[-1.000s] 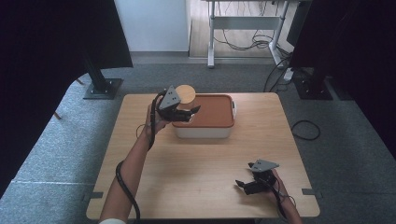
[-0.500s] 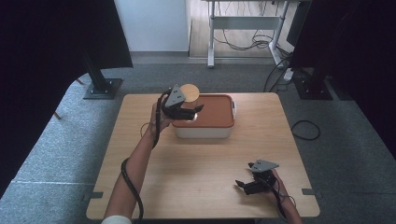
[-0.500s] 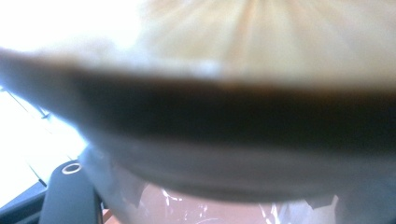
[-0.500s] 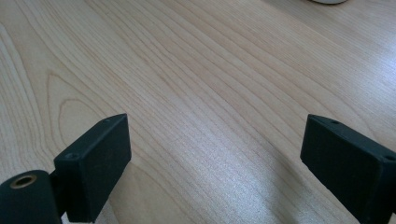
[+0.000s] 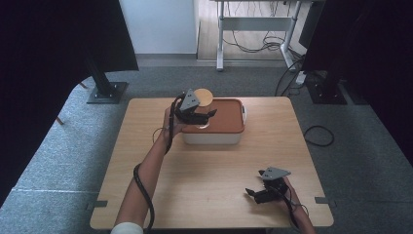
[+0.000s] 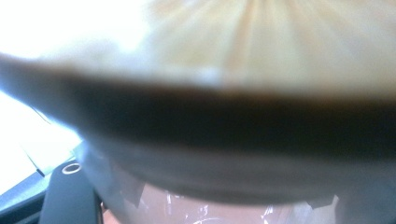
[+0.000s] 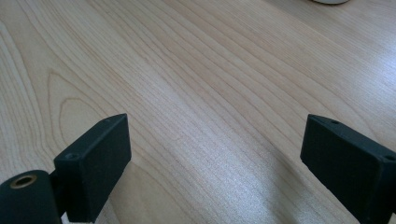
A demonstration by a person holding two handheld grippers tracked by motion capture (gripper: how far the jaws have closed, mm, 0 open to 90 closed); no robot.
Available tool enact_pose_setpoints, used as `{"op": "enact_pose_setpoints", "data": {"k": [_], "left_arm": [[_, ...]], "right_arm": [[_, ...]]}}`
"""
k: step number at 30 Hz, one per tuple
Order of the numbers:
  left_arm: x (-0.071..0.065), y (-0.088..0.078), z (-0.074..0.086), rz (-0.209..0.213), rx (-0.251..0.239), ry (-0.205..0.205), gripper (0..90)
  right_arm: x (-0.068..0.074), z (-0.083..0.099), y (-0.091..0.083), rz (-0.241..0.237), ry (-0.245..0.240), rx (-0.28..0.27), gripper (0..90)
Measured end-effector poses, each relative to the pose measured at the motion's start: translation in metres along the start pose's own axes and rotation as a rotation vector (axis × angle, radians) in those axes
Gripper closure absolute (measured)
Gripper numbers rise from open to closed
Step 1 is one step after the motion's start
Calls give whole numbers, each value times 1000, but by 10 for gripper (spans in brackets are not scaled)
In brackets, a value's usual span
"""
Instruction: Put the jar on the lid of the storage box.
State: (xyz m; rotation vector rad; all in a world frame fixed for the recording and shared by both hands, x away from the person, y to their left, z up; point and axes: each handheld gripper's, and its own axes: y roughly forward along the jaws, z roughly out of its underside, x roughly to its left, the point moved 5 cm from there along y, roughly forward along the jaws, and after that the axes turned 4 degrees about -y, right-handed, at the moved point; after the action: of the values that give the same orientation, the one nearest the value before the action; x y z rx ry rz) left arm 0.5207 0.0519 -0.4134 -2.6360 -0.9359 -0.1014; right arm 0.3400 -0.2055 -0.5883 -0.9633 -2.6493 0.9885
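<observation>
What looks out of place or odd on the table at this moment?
Nothing is spilled or broken. A round wooden lid is held in the air by the left gripper above the box.

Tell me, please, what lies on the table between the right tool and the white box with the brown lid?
Nothing: in the high view, bare wooden table separates the right tool from the white box.
</observation>
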Motion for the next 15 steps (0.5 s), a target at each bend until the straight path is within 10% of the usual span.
{"op": "enact_pose_setpoints", "data": {"k": [15], "left_arm": [[4,18,10,-13,54,-3,252]], "right_arm": [[0,0,0,-2,0,0,81]]}}
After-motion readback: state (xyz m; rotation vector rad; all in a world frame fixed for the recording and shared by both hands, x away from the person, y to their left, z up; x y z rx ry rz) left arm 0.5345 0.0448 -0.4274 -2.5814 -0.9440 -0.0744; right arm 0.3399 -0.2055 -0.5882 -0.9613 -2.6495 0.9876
